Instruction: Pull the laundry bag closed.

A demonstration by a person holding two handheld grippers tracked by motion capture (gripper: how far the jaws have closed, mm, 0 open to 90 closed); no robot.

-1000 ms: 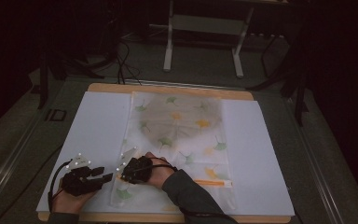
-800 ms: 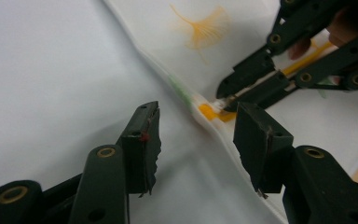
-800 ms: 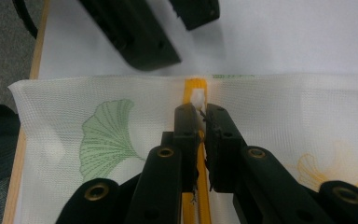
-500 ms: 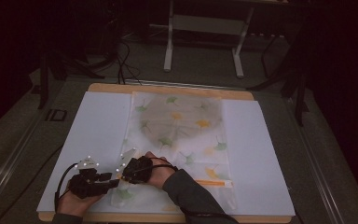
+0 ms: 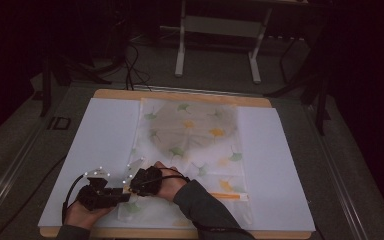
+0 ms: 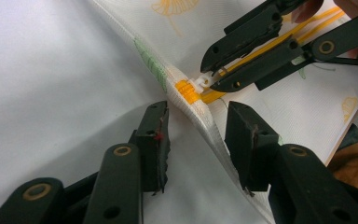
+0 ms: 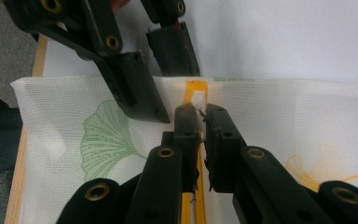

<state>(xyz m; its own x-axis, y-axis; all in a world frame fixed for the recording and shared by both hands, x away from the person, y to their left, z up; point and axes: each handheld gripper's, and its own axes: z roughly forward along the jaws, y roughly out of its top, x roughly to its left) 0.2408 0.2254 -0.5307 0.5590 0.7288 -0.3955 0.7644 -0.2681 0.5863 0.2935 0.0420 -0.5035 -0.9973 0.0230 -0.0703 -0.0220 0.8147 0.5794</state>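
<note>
Table point(image 5: 105, 130) covered with a white sheet; a white mesh bag point(image 5: 190, 150) printed with green and yellow leaves lies flat along its middle, the near end by the person's hands. Something rounded and grey sits inside the bag's far half; what it is cannot be made out through the mesh.

Left gripper point(image 6: 196, 133): jaws spread, one on each side of the bag's raised edge at the corner where the orange zipper point(image 6: 200, 95) ends. They straddle the fabric with visible gaps; not clamped. In the high view the left gripper point(image 5: 122, 192) sits at the bag's near left corner, the hand under it cut off by the bottom edge.

Right gripper point(image 7: 202, 122): jaws pressed nearly together on the small white zipper pull point(image 7: 197, 99) at the end of the orange zipper track. The pull is mostly hidden between the jaw tips, so the grip is only partly visible. In the high view the right gripper point(image 5: 137, 186) is just beside the left one, nearly touching; the dim light blurs the detail there.

Zipper runs on under the right gripper, out of frame below.
</note>
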